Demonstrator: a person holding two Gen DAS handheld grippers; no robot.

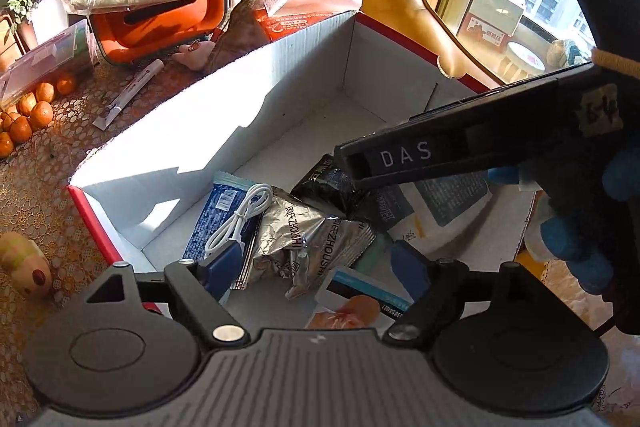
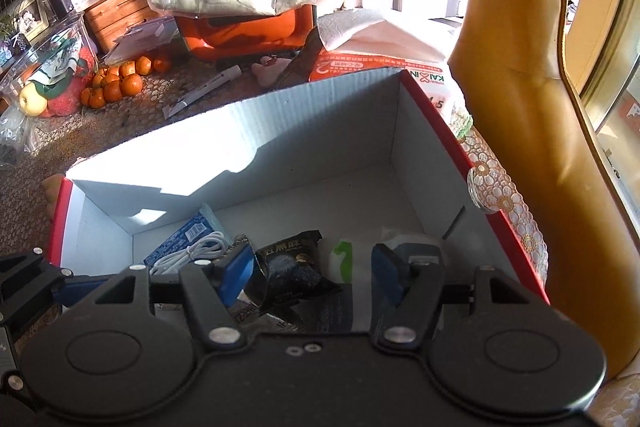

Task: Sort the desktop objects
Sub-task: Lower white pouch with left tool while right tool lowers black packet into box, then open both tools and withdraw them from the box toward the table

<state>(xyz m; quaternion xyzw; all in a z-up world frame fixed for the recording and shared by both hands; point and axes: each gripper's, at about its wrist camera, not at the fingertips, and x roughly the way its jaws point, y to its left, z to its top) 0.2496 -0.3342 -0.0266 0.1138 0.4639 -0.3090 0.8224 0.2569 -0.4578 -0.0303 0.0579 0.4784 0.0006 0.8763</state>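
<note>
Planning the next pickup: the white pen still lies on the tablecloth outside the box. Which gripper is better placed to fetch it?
Left, probably. The white pen lies beyond the cardboard box's left wall, on the left gripper's side. The right gripper hovers nearer the box's right wall. Both have open, empty jaws.

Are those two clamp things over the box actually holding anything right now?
No. The left hand-held gripper and the right hand-held gripper both stand open above the packets in the box.
</note>
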